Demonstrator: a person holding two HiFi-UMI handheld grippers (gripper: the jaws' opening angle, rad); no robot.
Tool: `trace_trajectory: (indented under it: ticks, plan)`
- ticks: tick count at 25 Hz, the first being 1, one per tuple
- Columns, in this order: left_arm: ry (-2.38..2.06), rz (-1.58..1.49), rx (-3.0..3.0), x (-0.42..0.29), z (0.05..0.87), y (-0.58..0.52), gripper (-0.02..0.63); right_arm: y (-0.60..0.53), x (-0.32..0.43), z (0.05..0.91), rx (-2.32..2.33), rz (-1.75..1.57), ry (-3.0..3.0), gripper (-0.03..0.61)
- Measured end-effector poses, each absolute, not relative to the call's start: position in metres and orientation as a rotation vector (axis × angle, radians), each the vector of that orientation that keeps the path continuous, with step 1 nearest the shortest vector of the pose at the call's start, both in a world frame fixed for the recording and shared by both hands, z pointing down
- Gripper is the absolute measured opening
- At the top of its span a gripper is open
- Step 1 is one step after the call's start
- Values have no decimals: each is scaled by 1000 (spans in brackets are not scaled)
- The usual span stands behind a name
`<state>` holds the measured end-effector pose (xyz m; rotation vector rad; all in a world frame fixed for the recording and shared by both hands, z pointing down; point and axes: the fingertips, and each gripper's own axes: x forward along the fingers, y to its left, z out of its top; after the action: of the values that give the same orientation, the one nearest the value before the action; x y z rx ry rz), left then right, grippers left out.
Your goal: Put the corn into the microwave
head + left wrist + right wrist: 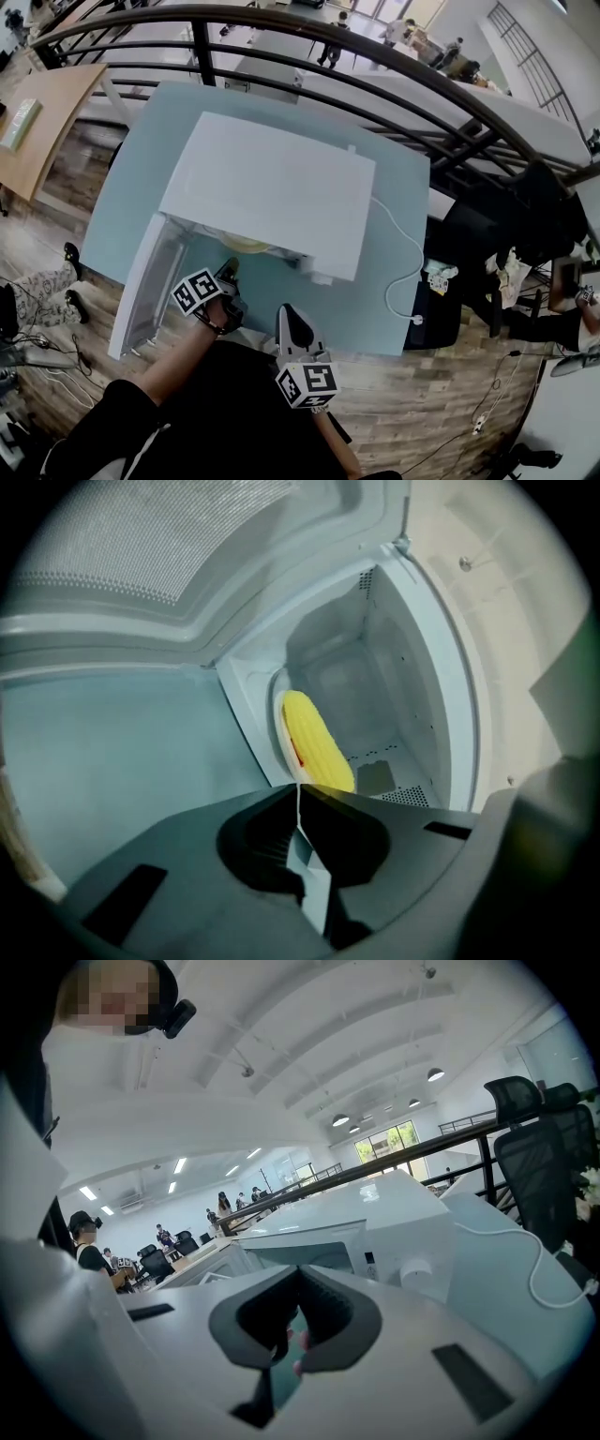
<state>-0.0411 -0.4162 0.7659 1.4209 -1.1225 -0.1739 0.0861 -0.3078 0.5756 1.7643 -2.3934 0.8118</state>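
The corn (pixel 314 742) lay inside the microwave (pixel 272 187), centre frame. The left gripper (pixel 300 799), jaws together and empty, probably needed a straight retreat, clear of the door (pixel 142 286); the right gripper (pixel 286 1358) was closed too.

A pale blue-green table (pixel 394 309) carries a white microwave (pixel 272 187), with its door open at the near-left side. A white cable (pixel 405 253) lies on the top just beside it and runs toward the near-right corner.
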Motion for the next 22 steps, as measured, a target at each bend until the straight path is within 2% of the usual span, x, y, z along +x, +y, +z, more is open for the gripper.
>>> trace_trajectory:
  ticks: [1, 22]
  plan:
    - [-1126, -162, 1450, -40, 761, -413, 3, -306, 87, 576, 1763, 818, -2395, 9]
    - [-1109, -82, 1964, 25, 652, -321, 2, -248, 133, 570, 1660, 795, -2467, 9]
